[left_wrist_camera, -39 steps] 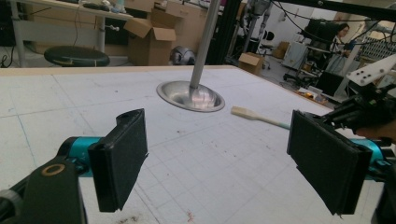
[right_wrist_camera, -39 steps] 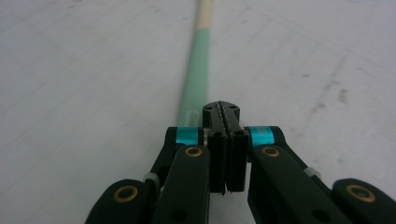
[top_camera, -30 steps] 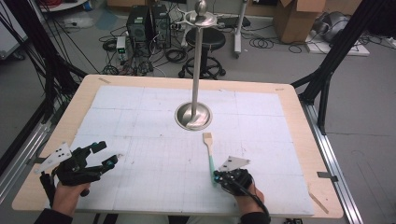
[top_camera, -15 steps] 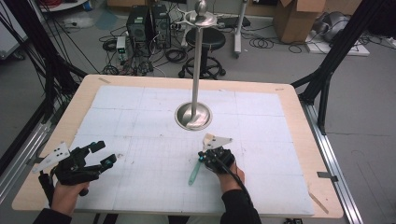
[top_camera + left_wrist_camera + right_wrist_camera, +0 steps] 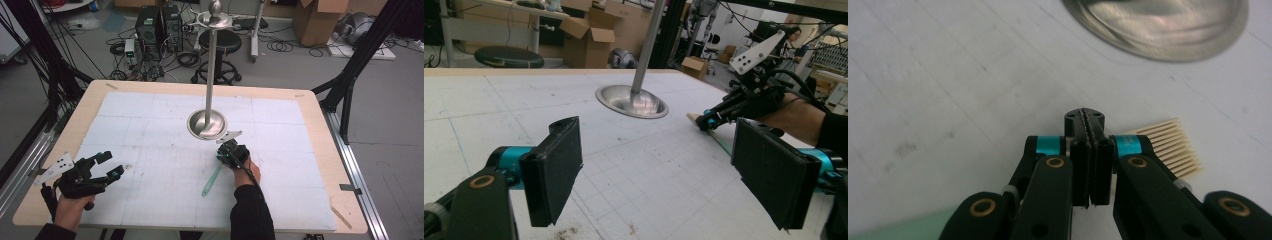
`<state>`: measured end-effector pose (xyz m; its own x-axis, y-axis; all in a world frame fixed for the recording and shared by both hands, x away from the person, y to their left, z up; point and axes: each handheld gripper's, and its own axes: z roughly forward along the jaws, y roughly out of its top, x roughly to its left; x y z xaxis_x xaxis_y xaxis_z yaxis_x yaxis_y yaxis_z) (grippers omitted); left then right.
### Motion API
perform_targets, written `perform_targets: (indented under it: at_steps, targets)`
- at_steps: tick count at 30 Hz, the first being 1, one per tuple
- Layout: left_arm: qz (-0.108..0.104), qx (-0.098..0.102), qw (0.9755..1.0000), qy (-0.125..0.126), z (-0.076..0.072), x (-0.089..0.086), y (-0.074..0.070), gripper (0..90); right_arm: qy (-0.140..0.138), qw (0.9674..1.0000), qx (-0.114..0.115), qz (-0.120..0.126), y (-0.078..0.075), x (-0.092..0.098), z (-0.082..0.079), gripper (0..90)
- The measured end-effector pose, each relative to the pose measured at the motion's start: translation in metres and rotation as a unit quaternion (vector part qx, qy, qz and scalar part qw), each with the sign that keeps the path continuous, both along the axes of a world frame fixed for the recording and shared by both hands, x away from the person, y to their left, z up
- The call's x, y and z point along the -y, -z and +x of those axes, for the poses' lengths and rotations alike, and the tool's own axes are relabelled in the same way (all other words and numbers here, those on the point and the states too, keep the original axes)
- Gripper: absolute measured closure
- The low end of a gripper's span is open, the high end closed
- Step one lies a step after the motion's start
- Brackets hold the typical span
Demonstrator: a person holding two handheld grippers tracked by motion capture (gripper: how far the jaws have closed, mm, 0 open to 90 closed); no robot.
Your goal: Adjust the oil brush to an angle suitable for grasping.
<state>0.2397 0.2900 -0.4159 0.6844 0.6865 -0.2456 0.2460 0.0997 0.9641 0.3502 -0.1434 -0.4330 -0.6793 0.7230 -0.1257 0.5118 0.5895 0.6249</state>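
A brush with a pale green handle (image 5: 210,182) and tan bristles (image 5: 1168,145) lies low over the white mat. My right gripper (image 5: 225,154) is shut on its neck, just in front of the metal stand's dish-shaped base (image 5: 206,125). In the right gripper view the jaws (image 5: 1089,125) press together, with bristles to their right and green handle at lower left. From the left gripper view the bristle tip (image 5: 698,121) pokes out of that gripper towards the stand base (image 5: 631,102). My left gripper (image 5: 111,164) rests at the near left, open and empty, its pads (image 5: 554,170) wide apart.
The stand's tall pole (image 5: 212,70) rises from the base to a ball top. The white gridded mat (image 5: 150,145) covers most of the wooden table (image 5: 80,115). Black frame posts, cables, a stool and cardboard boxes stand beyond the far edge.
My right gripper has carried the brush forward and left, close to the stand base. The brush has swung so its handle now trails towards the near left. The left gripper stayed put.
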Motion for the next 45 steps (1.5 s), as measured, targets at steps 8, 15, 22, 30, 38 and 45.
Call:
perform_targets:
  at_steps: [8,15,22,30,38,45]
  targets:
    - [0.001,0.000,1.0000,0.001,-0.002,0.003,0.000,20.9,0.074,0.9973,-0.003,-0.008,-0.001,0.082,-0.027,90.0]
    - [0.002,-0.002,1.0000,0.002,-0.001,0.005,0.000,20.9,0.142,0.9899,-0.003,0.009,0.000,0.146,-0.057,90.0]
    - [0.005,-0.004,1.0000,0.007,-0.001,0.007,0.001,20.9,0.169,0.9850,-0.015,0.030,-0.001,0.173,-0.084,90.0]
    - [0.003,-0.005,1.0000,0.007,0.000,0.008,0.002,20.9,0.073,0.9895,0.039,0.118,-0.013,0.168,-0.116,90.0]
    - [0.004,-0.006,0.9999,0.008,0.000,0.009,0.002,20.9,-0.076,0.9923,-0.001,0.098,-0.001,0.108,-0.120,90.0]
    - [0.003,-0.004,1.0000,0.008,-0.001,0.009,0.002,20.9,-0.054,0.9944,-0.009,0.090,0.009,0.098,-0.100,90.0]
